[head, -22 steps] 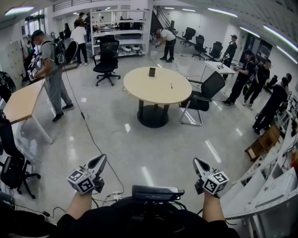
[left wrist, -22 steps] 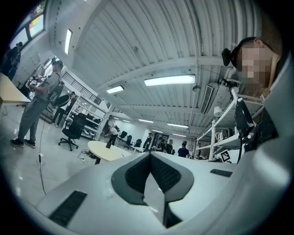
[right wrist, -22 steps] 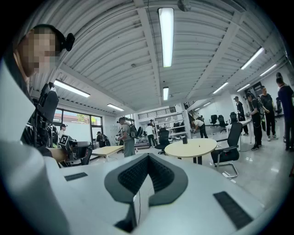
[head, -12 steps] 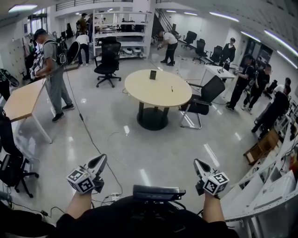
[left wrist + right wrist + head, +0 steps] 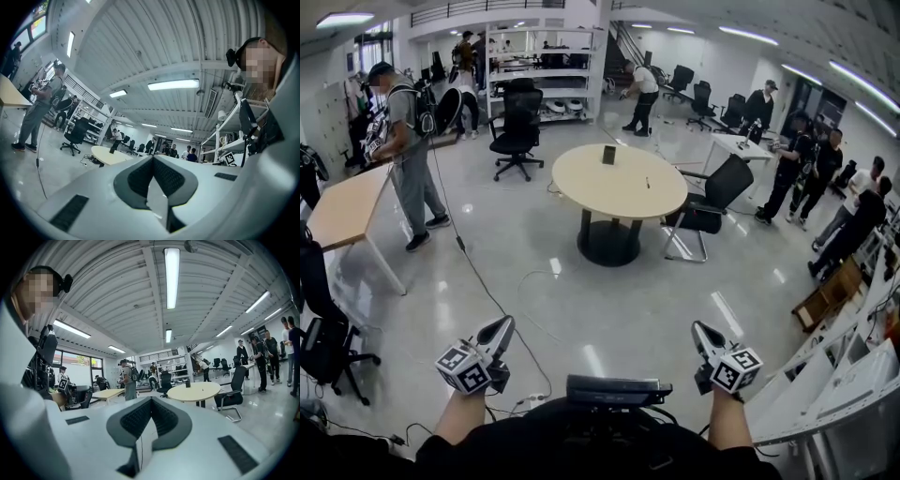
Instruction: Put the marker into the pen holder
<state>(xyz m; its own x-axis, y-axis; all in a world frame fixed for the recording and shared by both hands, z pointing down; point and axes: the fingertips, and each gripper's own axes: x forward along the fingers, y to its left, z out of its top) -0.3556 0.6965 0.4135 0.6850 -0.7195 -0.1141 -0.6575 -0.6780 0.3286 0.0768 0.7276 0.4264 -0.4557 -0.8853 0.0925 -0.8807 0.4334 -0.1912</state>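
A round beige table [image 5: 619, 187] stands in the middle of the room, a few steps ahead of me. On it stand a small black pen holder [image 5: 607, 155] near its far side and a thin dark marker [image 5: 647, 183] lying to the right. My left gripper [image 5: 503, 324] and right gripper [image 5: 701, 328] are held low in front of my body, far from the table, both shut with nothing between the jaws. The left gripper view shows its closed jaws, with the table [image 5: 110, 154] beyond them. In the right gripper view the table [image 5: 194, 391] and pen holder [image 5: 188, 384] are visible.
A black chair [image 5: 708, 197] stands at the table's right. A cable [image 5: 473, 262] runs across the floor. A wooden desk [image 5: 342, 206] and a standing person [image 5: 408, 155] are at the left. White shelving [image 5: 825, 384] lines the right, with more people [image 5: 811, 169] behind.
Both grippers keep the same pose. The head view has shifted slightly, and people in the background have moved a little.
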